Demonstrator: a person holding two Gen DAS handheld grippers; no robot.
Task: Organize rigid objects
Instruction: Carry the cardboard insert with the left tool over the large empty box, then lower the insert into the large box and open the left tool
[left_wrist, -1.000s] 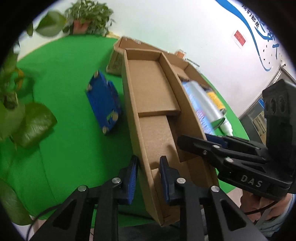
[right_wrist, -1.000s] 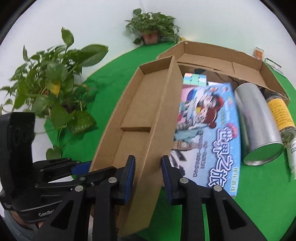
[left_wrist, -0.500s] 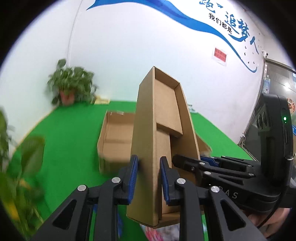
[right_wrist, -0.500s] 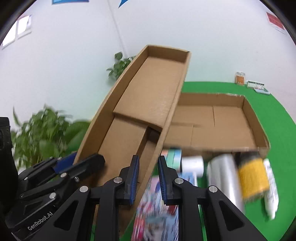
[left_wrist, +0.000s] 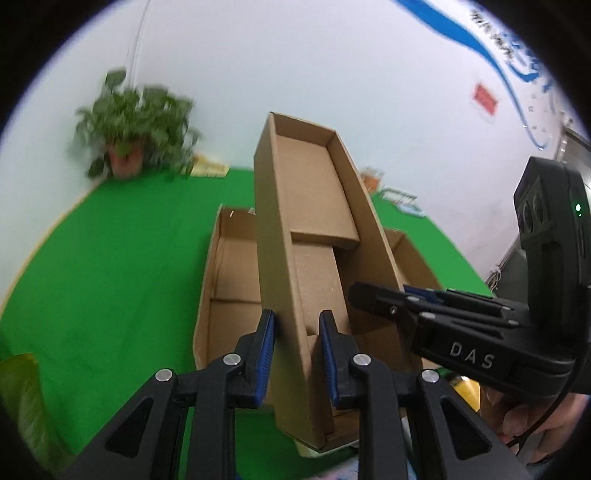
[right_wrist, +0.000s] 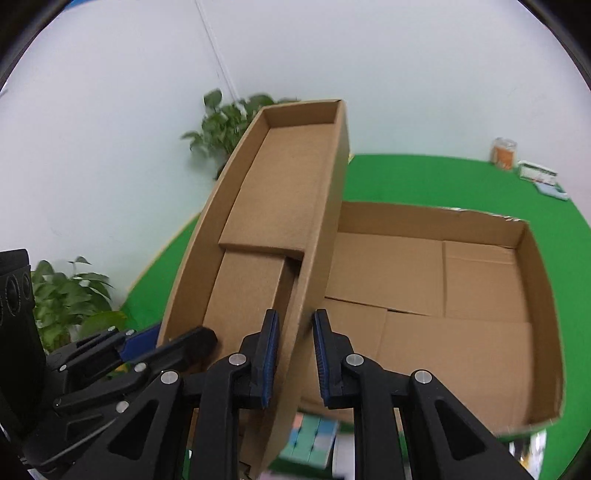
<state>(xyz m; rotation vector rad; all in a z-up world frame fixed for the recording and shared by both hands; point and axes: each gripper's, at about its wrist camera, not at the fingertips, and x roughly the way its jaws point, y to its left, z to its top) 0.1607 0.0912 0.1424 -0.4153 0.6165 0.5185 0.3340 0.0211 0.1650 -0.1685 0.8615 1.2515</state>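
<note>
- Green table (left_wrist: 110, 266): the wide cardboard tray (right_wrist: 461, 295) lies at its centre.
- Narrow cardboard tray (left_wrist: 306, 206): held aloft, tilted toward twelve o'clock above the wide one.
- Left gripper (left_wrist: 295, 354) and right gripper (right_wrist: 293, 363): each clamped on one of its long walls.
- Risk: thin walls could buckle or slip, dropping it askew.

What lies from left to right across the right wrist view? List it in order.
Leafy plant → left tongs → narrow cardboard tray held up in the right tongs → wide open cardboard box → orange jar on the green table.
</note>
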